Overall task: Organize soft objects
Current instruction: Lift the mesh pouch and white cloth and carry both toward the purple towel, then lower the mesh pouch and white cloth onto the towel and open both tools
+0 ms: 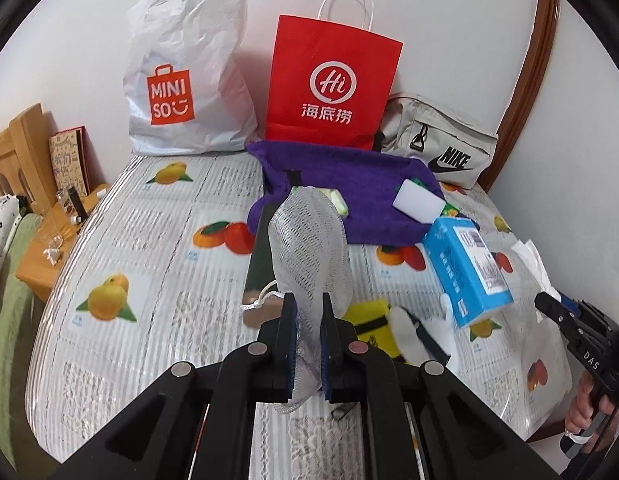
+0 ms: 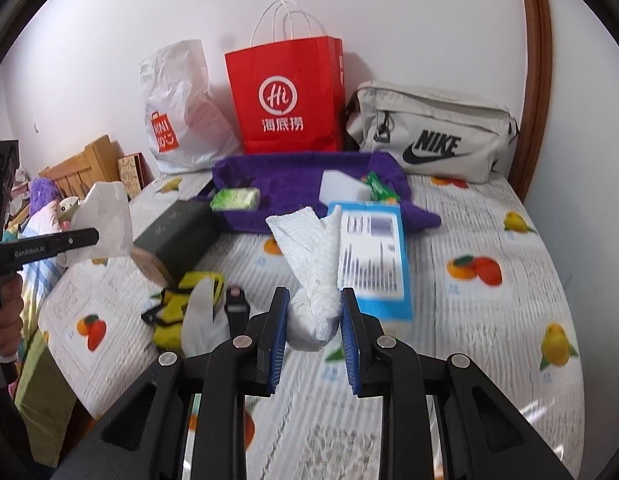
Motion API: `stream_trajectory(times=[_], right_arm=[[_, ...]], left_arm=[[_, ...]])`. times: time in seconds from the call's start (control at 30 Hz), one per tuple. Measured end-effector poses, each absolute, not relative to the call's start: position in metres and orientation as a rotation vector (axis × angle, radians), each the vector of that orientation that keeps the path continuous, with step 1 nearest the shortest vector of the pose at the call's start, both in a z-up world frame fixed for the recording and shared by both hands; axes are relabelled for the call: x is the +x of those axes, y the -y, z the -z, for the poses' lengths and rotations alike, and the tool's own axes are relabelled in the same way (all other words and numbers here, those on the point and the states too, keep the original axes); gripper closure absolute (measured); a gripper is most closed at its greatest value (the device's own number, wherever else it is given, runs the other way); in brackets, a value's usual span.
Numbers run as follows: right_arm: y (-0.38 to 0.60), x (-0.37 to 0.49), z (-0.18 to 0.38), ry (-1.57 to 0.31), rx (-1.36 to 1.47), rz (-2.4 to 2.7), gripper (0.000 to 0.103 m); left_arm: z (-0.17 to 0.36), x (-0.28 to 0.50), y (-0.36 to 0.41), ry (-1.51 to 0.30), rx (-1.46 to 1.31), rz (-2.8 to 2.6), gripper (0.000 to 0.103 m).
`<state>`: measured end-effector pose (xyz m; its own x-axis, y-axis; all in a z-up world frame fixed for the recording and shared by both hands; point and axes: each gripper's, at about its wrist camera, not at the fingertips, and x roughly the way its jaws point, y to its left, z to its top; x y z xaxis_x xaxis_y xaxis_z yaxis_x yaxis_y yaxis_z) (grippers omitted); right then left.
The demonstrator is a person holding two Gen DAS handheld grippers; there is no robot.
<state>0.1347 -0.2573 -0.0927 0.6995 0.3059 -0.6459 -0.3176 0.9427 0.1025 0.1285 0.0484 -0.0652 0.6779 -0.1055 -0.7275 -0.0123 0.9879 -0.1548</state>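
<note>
My left gripper [image 1: 308, 316] is shut on a white mesh pouch [image 1: 309, 248] and holds it up above the fruit-print bed cover [image 1: 149, 240]. The right wrist view shows that pouch [image 2: 105, 220] at the far left. My right gripper [image 2: 314, 314] is shut on a crumpled white tissue [image 2: 313, 256], its blue pads pressing the wad from both sides. Farther back lies a purple towel [image 1: 349, 196] with a white sponge [image 1: 419, 202] and a green packet [image 2: 235, 199] on it. A blue tissue pack [image 2: 373, 256] lies just in front of the towel.
Against the wall stand a white Miniso bag [image 1: 189, 80], a red paper bag [image 1: 333, 84] and a grey Nike bag [image 2: 429, 136]. A dark box [image 2: 177, 232], yellow cloth [image 2: 181, 304] and white glove [image 2: 201, 320] lie on the bed. A wooden nightstand [image 1: 41, 256] is left.
</note>
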Motion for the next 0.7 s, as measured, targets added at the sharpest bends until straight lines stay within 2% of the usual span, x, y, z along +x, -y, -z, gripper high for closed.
stream_trajectory(times=[0.7], right_arm=[[0.261, 0.265, 0.058, -0.71, 0.006, -0.33, 0.078]], left_arm=[[0.05, 0.23, -0.034, -0.83, -0.125, 0.049, 0.093]])
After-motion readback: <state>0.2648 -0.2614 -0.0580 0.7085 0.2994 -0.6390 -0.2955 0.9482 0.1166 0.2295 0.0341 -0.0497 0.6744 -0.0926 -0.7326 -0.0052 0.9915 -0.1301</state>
